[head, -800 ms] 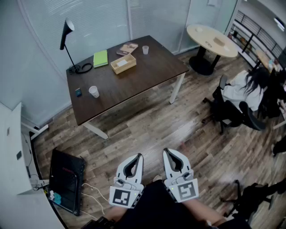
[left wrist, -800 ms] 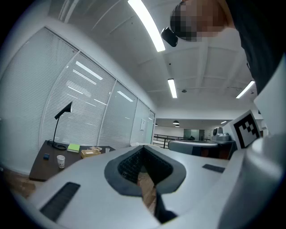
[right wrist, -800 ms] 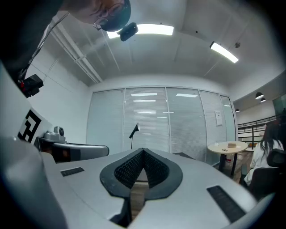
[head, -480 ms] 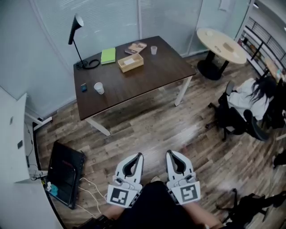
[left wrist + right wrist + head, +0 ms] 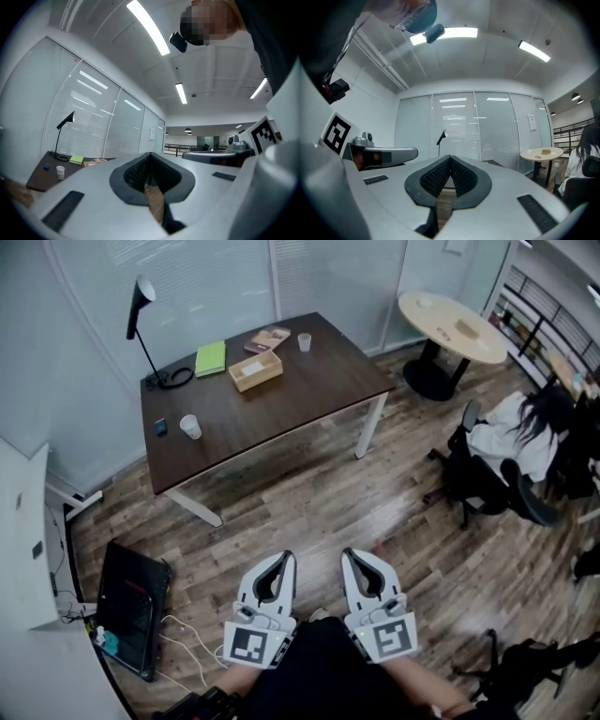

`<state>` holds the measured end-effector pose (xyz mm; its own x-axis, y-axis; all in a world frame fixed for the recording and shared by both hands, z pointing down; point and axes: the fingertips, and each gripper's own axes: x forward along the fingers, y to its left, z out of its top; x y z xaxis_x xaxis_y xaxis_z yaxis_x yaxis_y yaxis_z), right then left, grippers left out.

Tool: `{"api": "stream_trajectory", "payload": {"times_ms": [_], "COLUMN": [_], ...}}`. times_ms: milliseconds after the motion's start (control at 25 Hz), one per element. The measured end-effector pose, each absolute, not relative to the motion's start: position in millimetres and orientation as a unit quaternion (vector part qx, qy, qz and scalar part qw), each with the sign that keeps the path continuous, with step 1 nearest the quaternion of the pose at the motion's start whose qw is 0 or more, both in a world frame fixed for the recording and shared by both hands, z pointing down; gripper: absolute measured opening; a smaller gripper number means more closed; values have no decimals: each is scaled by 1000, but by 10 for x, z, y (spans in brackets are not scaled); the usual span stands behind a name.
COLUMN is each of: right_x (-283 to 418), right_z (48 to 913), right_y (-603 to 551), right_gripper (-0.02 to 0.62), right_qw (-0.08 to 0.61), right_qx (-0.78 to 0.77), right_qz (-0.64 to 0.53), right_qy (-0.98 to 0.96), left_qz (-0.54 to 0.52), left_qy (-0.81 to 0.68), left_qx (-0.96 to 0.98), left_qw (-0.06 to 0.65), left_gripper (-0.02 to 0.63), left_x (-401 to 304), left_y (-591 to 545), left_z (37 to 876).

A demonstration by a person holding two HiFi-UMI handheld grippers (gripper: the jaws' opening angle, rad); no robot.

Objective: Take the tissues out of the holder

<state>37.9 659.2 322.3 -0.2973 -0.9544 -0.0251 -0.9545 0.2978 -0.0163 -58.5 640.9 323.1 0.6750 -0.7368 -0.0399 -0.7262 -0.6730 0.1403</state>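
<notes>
Head view first: we're standing on the wood floor, well apart from the dark desk (image 5: 281, 413). The tissue holder (image 5: 256, 370), a pale wooden box with white tissue showing in its top, sits toward the desk's far side, near the green notebook (image 5: 211, 359) and the desk lamp (image 5: 142, 298). The left gripper (image 5: 281, 563) and right gripper (image 5: 354, 561) hang low in front of us, side by side, both pointing at the floor.

Left gripper view: the jaws are pressed together tip to tip, with nothing between them, only floorboards behind. The desk and a paper cup (image 5: 60, 172) show far off to the left.

Right gripper view: same story, with the ribbed pads meeting at the tips and nothing between them. The lamp stands in the distance straight ahead.

What could go wrong from here? We judge that arriving with both jaws closed means nothing can pinch the tissue, so one must open first. A light box may also lift or slide with the tissue unless the other gripper steadies it. The cup sits near our approach edge and could be knocked.

Against half a second ago, the desk sits a touch left and higher in the head view. Our head has swung, and the grippers hold the same low pose.
</notes>
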Motion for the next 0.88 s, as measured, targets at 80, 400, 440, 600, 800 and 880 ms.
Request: {"api": "stream_trajectory", "payload": {"times_ms": [80, 400, 440, 600, 800, 880], "right_x": [481, 744, 753, 772, 973, 1037], "right_z": [3241, 3416, 3432, 3471, 3536, 3586], "right_y": [6608, 6566, 6551, 6428, 6096, 5848], "right_gripper": [11, 11, 11, 11, 11, 11], "right_qw": [13, 12, 12, 7, -7, -16], "right_qx": [-595, -607, -607, -608, -631, -635], "right_qz": [-2, -25, -26, -28, -25, -20], "right_qy": [804, 794, 794, 793, 775, 772], "left_qz": [-44, -36, -37, -44, -53, -60], "left_qy": [-403, -410, -407, -398, -382, -377], "left_qx": [913, 910, 911, 915, 921, 922], "left_qw": [52, 53, 55, 58, 63, 64], "left_gripper": [-2, -2, -2, -2, -2, -2], "left_x": [-516, -415, -402, -349, -196, -136], "left_y": [6412, 6321, 6301, 6110, 5676, 5392], "left_z": [3240, 3329, 3345, 3365, 3512, 3534]}}
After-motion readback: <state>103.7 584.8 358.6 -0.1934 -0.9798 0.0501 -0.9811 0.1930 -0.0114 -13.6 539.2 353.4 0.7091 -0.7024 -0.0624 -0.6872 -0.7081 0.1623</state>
